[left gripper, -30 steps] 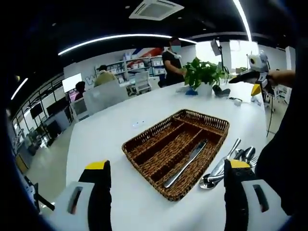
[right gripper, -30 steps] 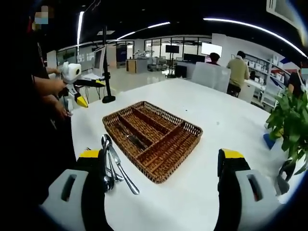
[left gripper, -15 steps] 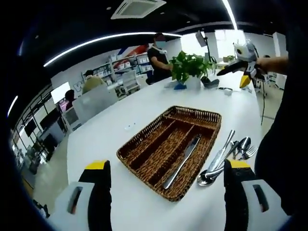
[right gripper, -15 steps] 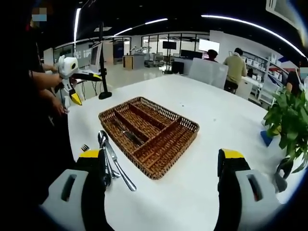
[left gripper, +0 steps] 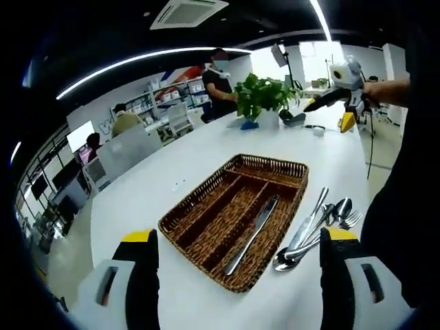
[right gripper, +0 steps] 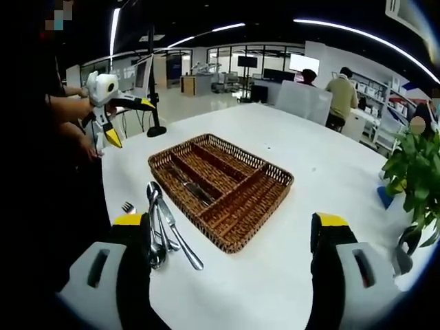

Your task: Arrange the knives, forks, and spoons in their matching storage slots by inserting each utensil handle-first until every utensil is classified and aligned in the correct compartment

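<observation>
A rectangular wicker tray [left gripper: 206, 213] of brown woven cane is seen lying flat on a smooth, glossy white table [left gripper: 144, 185], its interior split by woven dividers into long parallel slots with a shorter cross slot at one end. In the left gripper view one steel knife [left gripper: 251, 236] is laid lengthwise in the slot nearest the loose cutlery, its flat blade dull grey against the weave. Just beside the tray, on the bare tabletop, a loose heap of utensils [left gripper: 313, 227] is noted: polished metal, slim handles overlapping, a rounded spoon bowl [left gripper: 342, 205] and fork tines [left gripper: 353, 218] at one end (the exact count cannot be told). The left gripper [left gripper: 240, 275] is held above the near edge of the table, its black fingers with yellow tips spread wide apart and gripping nothing. In the right gripper view the same tray [right gripper: 261, 199] is shown from the other side, the utensil heap [right gripper: 165, 230] lying just beside its near corner and partly hidden behind the left-hand finger. The right gripper [right gripper: 234, 268] is likewise spread open and empty. A leafy green potted plant [left gripper: 265, 96] in a white pot is set at the far end of the table. Seated and standing people are recorded in the office behind.
</observation>
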### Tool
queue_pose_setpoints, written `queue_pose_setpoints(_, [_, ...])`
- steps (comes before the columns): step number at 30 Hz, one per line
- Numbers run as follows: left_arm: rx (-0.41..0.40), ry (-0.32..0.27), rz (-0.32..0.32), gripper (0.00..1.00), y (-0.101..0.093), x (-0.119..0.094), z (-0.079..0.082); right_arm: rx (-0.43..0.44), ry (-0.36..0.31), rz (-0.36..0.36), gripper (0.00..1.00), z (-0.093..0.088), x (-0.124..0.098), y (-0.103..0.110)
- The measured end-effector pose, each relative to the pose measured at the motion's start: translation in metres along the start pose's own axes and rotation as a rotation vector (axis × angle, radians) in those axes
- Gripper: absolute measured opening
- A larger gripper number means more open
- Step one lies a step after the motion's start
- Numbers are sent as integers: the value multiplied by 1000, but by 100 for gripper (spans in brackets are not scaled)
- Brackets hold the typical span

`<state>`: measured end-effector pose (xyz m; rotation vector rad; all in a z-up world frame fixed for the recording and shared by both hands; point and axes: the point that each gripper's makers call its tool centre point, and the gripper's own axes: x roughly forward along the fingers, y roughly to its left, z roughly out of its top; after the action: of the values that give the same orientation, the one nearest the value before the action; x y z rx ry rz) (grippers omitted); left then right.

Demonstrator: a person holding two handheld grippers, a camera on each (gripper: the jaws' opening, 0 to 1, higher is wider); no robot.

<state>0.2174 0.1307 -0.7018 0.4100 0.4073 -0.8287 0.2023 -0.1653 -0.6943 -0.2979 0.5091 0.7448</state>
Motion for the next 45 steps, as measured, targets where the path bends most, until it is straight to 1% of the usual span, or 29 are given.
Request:
queue_pose_setpoints(4, [15, 3, -20, 99, -6, -1, -1, -8, 4, 14, 98, 0, 2, 7])
queue_pose_setpoints(7, [27, 4, -28, 99, -9, 0, 0, -16, 9, 36, 96, 0, 6, 17])
queue_pose_setpoints(11, [22, -1, -39, 99, -14, -1, -1, -27, 8, 89, 95, 0, 14, 42])
queue_pose_setpoints(15, [23, 9, -40, 99, -15, -4, -6, -30, 13, 120, 92, -3, 20, 56])
queue_pose_setpoints(18, [5, 4, -27, 99, -14, -7, -9, -32, 4, 132, 90, 0, 23, 65])
queue_pose_setpoints(19, [-5, 3, -26, 99, -13, -7, -11, -33, -1, 135, 89, 1, 24, 68])
queue_pose_setpoints(21, [-27, 4, -23, 99, -12, -8, -12, -78, -25, 132, 90, 5, 26, 74])
queue_pose_setpoints(22, [-28, -1, -21, 99, -12, -9, -12, -82, -21, 130, 88, 4, 28, 76])
queue_pose_setpoints(24, [-56, -12, -27, 99, -12, -10, -12, -77, -17, 132, 83, 3, 31, 78])
queue_pose_setpoints(26, [-105, -29, -39, 99, -12, -11, -12, -71, -14, 140, 82, 1, 35, 83])
queue_pose_setpoints(27, [-144, -47, -57, 99, -14, -11, -11, -66, -9, 143, 83, 0, 37, 85])
queue_pose_setpoints(28, [-204, -70, -98, 99, -19, -12, -9, -61, 0, 138, 84, -3, 41, 87])
queue_pose_setpoints(29, [-205, -71, -93, 99, -17, -13, -10, -59, 3, 130, 85, -4, 43, 87])
queue_pose_setpoints(31, [-181, -57, -70, 99, -12, -14, -15, -49, 8, 149, 82, -6, 46, 93])
queue_pose_setpoints(34, [-187, -45, -69, 99, -11, -18, -20, -49, 9, 150, 81, -10, 53, 99])
queue_pose_setpoints(35, [-190, -49, -63, 99, -10, -20, -20, -37, 10, 154, 81, -13, 58, 103])
queue_pose_setpoints(38, [-188, -49, -52, 99, -9, -25, -21, -40, 30, 169, 79, -20, 66, 112])
queue_pose_setpoints(39, [-187, -48, -50, 99, -9, -26, -21, -42, 29, 171, 78, -21, 67, 113])
queue_pose_setpoints(42, [-179, -53, -41, 99, -8, -30, -19, -31, 44, 189, 70, -25, 72, 119])
queue_pose_setpoints(44, [-180, -54, -37, 99, -6, -31, -19, -36, 54, 199, 69, -28, 75, 123])
queue_pose_setpoints(45, [-180, -52, -32, 99, -5, -31, -19, -27, 71, 208, 68, -32, 77, 126])
